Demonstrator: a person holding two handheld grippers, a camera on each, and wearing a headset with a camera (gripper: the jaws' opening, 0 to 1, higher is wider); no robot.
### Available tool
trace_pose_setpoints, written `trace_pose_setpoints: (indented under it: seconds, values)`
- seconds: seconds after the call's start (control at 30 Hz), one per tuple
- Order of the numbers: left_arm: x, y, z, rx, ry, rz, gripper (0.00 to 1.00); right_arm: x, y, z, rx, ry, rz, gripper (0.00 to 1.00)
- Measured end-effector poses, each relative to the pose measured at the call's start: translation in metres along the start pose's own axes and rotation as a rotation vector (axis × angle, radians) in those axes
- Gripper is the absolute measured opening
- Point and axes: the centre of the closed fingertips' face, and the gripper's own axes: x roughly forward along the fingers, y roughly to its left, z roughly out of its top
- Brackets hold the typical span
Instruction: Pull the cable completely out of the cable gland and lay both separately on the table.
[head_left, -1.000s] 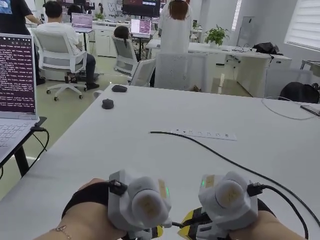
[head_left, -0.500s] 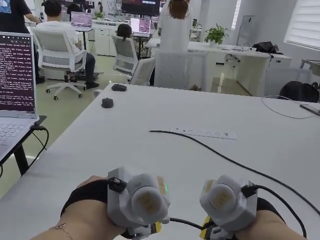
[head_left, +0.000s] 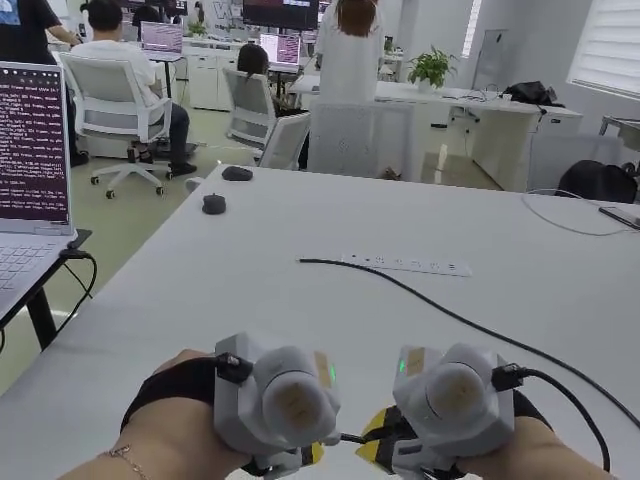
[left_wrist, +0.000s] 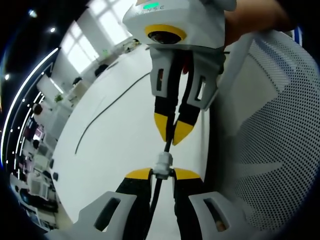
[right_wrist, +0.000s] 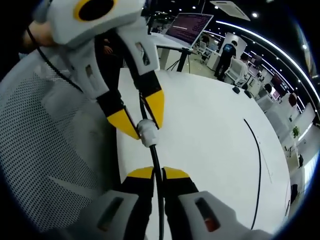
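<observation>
The left hand-held gripper (left_wrist: 163, 174) and the right hand-held gripper (right_wrist: 157, 173) are held in the person's hands at the near edge of the counter (head_left: 300, 310), tips turned toward each other and close together.

In the left gripper view, the left one's yellow-tipped jaws are closed on the white cable gland (left_wrist: 163, 164), one on each side of it. The black cable (left_wrist: 170, 141) passes through the gland and runs down between those jaws. The right hand-held gripper comes in from the top of that view, its jaws pinched together on the cable just beyond the gland. Only a short bare stretch of cable lies between its tips and the gland.

The right gripper view shows the same from the other end. Its own jaws are clamped on the cable, and the gland sits a little farther along in the left one's tips. Cable and gland are both up in the grippers and are not separated. Whether they hang over the counter or just off its edge cannot be told.

A white mesh chair back (left_wrist: 270, 125) lies beside them. Farther out on the counter are a long black lead (head_left: 440, 310), a white power strip (head_left: 410, 268) and a mouse (head_left: 215, 206). An open laptop (head_left: 35, 150) stands off the left edge.
</observation>
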Motion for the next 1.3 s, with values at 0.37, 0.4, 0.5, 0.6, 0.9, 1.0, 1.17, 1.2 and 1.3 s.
trace_pose_setpoints:
  seconds: [0.37,0.4,0.5,0.6,0.9,1.0,1.17,1.2,1.3]
  values:
    - [-0.001,0.003,-0.003,-0.007,0.011,0.017,0.16,-0.001,-0.012,-0.04,0.031,0.178,-0.054,0.04]
    - [-0.001,0.004,-0.003,-0.008,0.011,0.017,0.16,-0.001,-0.013,-0.043,0.03,0.191,-0.056,0.04]
    - [-0.001,0.004,-0.003,-0.006,0.01,0.017,0.16,0.0,-0.015,-0.047,0.007,0.214,-0.067,0.04]
    - [0.0,0.004,-0.003,-0.006,0.014,0.018,0.16,0.0,-0.013,-0.045,-0.006,0.214,-0.062,0.05]
    - [0.001,0.003,-0.003,-0.001,0.014,0.01,0.16,0.004,0.006,-0.001,-0.003,0.008,0.029,0.11]
    - [0.0,0.003,-0.002,0.003,0.009,0.012,0.16,0.005,0.006,-0.002,-0.024,0.02,0.025,0.11]
    - [-0.001,0.002,0.003,-0.001,-0.018,0.007,0.16,0.004,-0.003,-0.006,-0.027,0.04,-0.015,0.04]
    - [-0.001,0.003,0.003,0.0,-0.017,0.013,0.16,0.004,-0.004,-0.008,-0.015,0.038,-0.017,0.04]
    - [-0.002,0.005,0.001,-0.011,-0.013,0.017,0.16,0.003,-0.007,-0.014,-0.015,0.066,-0.035,0.03]
